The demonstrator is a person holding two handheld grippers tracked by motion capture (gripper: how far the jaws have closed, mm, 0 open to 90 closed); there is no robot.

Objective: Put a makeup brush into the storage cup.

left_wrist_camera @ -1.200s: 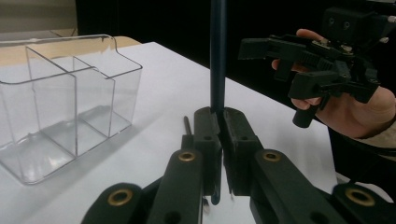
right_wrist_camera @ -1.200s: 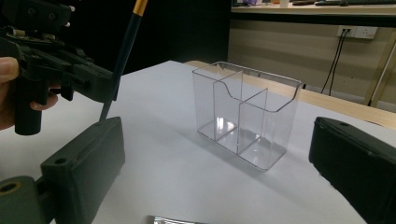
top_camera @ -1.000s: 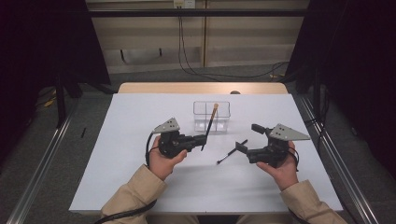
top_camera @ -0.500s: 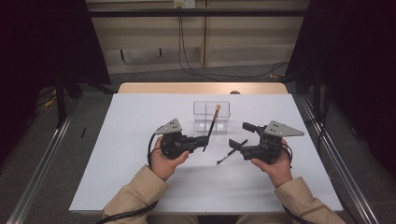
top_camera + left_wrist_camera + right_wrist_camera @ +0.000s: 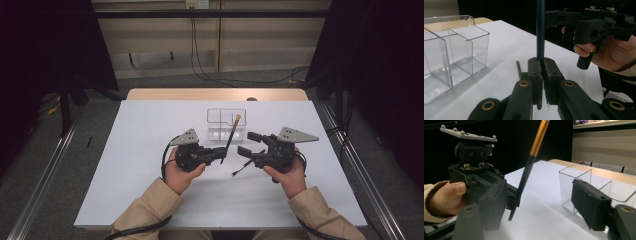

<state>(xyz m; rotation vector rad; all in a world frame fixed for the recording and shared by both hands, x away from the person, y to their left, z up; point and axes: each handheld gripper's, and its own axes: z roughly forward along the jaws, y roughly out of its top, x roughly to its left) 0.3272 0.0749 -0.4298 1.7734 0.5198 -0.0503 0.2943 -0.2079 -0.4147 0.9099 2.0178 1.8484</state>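
Note:
My left gripper (image 5: 222,151) (image 5: 541,62) is shut on the lower end of a dark brush handle (image 5: 231,134) (image 5: 540,30) with a gold upper part, which stands nearly upright. My right gripper (image 5: 245,143) (image 5: 541,205) faces it from the right. Its jaws have just been closing and still stand apart, pressing on nothing. The handle (image 5: 529,170) rises just ahead of them, close to the left jaw. A second thin dark stick (image 5: 244,166) (image 5: 519,70) lies on the white table below the right gripper.
A clear plastic organiser (image 5: 226,122) (image 5: 451,60) (image 5: 584,180) with compartments stands just behind the grippers, at the middle of the white tabletop (image 5: 150,130). Metal rails run along both sides of the table, and cables lie on the floor beyond it.
The right gripper has moved left towards the upright handle and its jaws have narrowed. The left gripper and the handle have stayed put.

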